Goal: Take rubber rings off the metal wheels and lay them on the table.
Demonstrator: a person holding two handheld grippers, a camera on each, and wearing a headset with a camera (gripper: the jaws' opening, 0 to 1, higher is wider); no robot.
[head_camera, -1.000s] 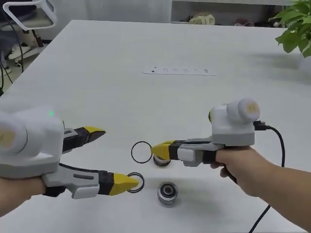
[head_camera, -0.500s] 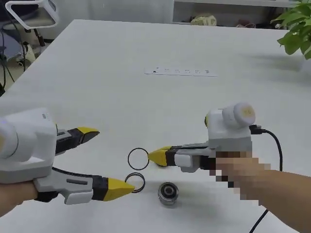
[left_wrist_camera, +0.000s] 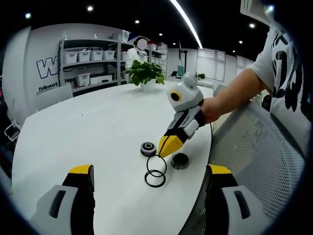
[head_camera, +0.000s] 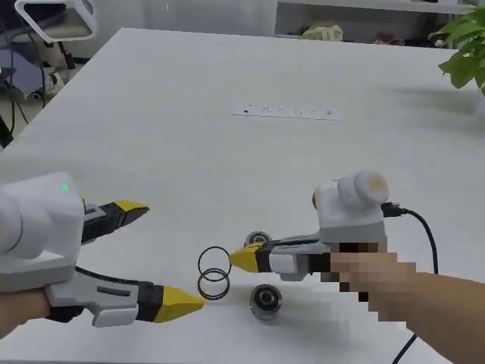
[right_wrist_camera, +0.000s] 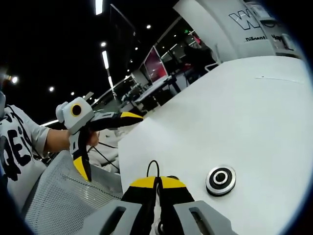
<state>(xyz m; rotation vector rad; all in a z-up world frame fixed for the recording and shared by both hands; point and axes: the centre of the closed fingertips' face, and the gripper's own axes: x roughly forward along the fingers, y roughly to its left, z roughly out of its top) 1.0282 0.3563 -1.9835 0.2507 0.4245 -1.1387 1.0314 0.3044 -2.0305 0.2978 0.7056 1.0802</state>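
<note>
My right gripper [head_camera: 236, 258] is shut on a thin black rubber ring [head_camera: 214, 261], holding it low over the white table [head_camera: 227, 152]. In the right gripper view the ring [right_wrist_camera: 152, 170] rises as a loop from the closed jaws of the right gripper [right_wrist_camera: 157, 183]. A second ring [head_camera: 213, 285] lies flat on the table just below it. One metal wheel [head_camera: 258, 240] sits behind the right gripper, and another wheel [head_camera: 265, 299] sits in front of it. My left gripper [head_camera: 155, 258] stands open at the left, holding nothing, its lower jaw near the lying ring.
A white power strip [head_camera: 286, 112] lies flat at mid-table. Green plant leaves [head_camera: 464, 64] hang in at the far right. A black cable [head_camera: 424, 227] trails from the right gripper. A mesh chair [left_wrist_camera: 249, 142] stands beside the near table edge.
The right gripper has drawn the ring toward me, away from the far wheel, which now shows behind it. The held ring now sits just above the lying ring. The left gripper stays open.
</note>
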